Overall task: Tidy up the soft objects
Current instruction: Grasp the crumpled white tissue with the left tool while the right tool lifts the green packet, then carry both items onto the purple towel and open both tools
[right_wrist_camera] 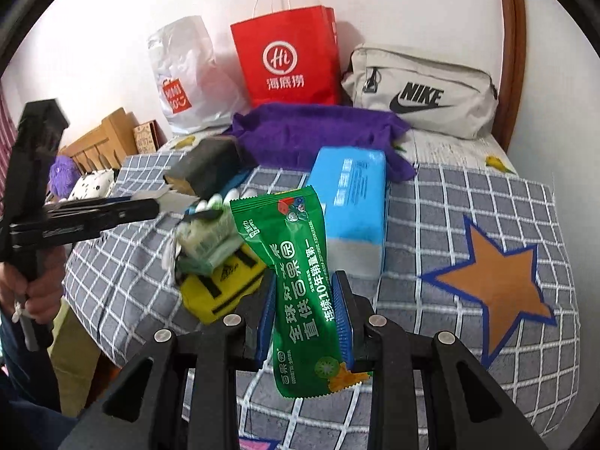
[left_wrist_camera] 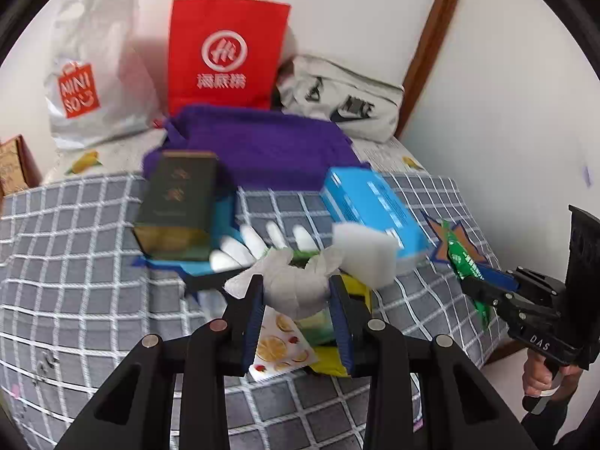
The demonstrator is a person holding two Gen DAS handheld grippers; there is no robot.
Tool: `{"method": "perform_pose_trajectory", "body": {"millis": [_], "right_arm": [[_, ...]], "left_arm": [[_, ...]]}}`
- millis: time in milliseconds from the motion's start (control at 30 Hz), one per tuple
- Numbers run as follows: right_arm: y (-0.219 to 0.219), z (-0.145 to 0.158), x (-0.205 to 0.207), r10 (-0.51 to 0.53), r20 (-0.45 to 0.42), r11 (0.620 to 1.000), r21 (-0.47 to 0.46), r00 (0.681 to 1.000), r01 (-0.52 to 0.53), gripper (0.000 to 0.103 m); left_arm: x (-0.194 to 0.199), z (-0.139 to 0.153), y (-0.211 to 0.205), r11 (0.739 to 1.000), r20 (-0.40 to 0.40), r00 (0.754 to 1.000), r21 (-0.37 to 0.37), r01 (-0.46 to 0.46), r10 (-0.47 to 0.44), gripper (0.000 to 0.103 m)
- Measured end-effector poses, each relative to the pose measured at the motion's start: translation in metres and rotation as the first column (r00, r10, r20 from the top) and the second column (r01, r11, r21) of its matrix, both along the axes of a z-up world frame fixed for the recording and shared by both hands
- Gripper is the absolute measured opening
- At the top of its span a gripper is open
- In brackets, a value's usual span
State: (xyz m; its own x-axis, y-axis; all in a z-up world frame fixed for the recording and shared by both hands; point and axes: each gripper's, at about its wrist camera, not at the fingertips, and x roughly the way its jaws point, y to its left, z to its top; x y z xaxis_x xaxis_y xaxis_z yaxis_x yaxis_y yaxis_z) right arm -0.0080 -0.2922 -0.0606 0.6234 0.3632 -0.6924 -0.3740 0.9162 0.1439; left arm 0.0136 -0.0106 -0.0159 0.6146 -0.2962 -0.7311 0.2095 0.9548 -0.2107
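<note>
Green packet [right_wrist_camera: 300, 281] clamped in right hand-held gripper [right_wrist_camera: 305, 311].

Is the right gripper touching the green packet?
Touching. The right wrist view shows the right gripper with both blue pads pressed on the green packet.

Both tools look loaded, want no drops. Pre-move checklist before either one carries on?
1. Left tool closed on the white crumpled wad: ok, both pads press it.
2. Right tool closed on the green snack packet: ok, held mid-length.
3. Packet hanging free of the bed: ok, its top end stands above the blue tissue pack.
4. White sponge block separate from the wad: cannot tell, it touches or overlaps in view.
5. Tools apart from each other: ok, a clear gap in the left wrist view.
6. Drop spot chosen: cannot tell; red paper bag and Nike pouch stand behind.
</note>
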Motion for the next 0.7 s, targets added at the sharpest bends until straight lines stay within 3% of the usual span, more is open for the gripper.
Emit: {"method": "perform_pose_trajectory", "body": {"millis": [233, 700], "right_arm": [[0.010, 0.022, 0.031, -0.014, 0.033, 1.000, -0.009, 0.999, 0.014, 0.029], [0.025, 0.041, 0.123, -0.059, 0.026, 0.998, -0.009, 0.998, 0.059, 0.029]], "left_arm": [[0.026, 0.015, 0.017, 0.996, 0.033, 0.996, 0.029, -0.082, 0.081, 0.032], [0.102, 0.018, 0.053, 0.984, 0.020, 0.984, 0.026, -0.176, 0.175, 0.032]]}}
